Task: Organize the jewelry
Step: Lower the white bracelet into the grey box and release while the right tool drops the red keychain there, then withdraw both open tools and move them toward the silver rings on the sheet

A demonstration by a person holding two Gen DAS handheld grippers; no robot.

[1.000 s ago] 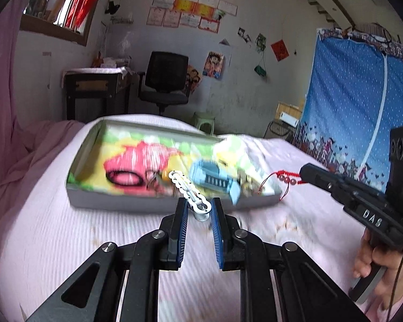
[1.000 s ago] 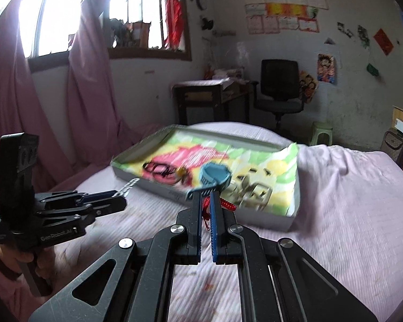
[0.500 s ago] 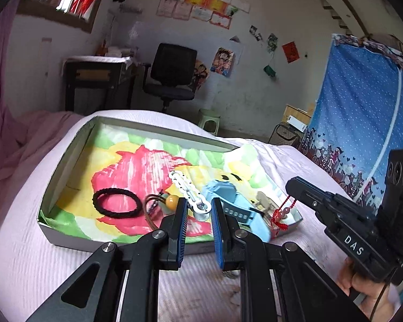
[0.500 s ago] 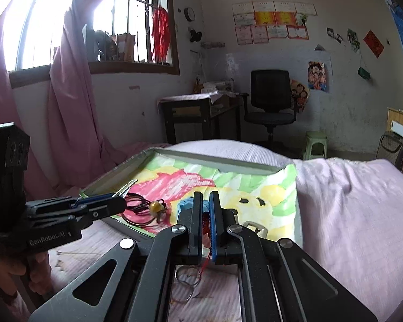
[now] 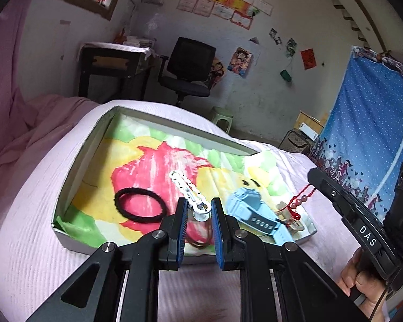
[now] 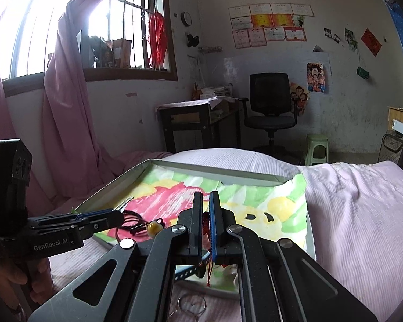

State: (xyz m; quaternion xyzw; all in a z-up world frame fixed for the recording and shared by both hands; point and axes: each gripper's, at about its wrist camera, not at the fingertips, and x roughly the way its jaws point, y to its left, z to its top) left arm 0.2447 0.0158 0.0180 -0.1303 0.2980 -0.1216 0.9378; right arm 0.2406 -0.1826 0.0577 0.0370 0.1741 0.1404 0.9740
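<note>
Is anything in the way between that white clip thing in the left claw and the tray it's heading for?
Nothing visible blocks it. The left gripper already holds the white clip over the tray. The lining just beyond it looks bare; the black hair tie lies to its left, the blue watch to its right.

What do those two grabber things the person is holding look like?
Both are black. The left gripper and the right gripper each have two flat fingers with ridged blue pads, on angular black arms with silver bolts and cut-out holes. White letters on the left one's side read GenRobot.AI; the right one's read DAS. A thin dark cable hangs by the right hand.
</note>
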